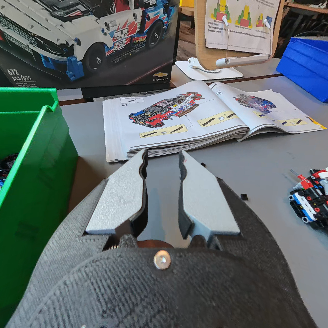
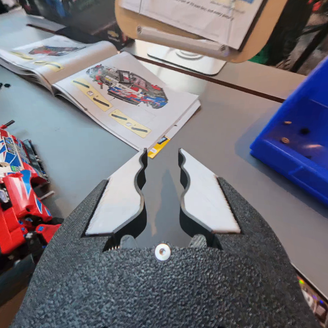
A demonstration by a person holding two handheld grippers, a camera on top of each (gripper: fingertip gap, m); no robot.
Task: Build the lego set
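Note:
My left gripper [image 1: 163, 156] is open and empty above the grey table, just in front of the open instruction booklet [image 1: 177, 115]. The partly built red, white and blue lego car [image 1: 312, 200] lies at the right edge of the left wrist view, apart from the gripper. My right gripper [image 2: 163, 154] is open and empty, near the booklet's [image 2: 124, 92] front corner. The car [image 2: 19, 186] lies at the left of the right wrist view, beside the gripper's body.
A green bin [image 1: 32, 168] with loose pieces stands at the left. A blue bin [image 1: 307, 65] [image 2: 298, 138] stands at the right. The lego box [image 1: 85, 40] and a wooden stand with a sheet [image 1: 236, 30] [image 2: 186, 26] are behind the booklet. Small black pieces [image 1: 244, 196] lie on the table. The grippers' ends are close to 50 centimeters from one another.

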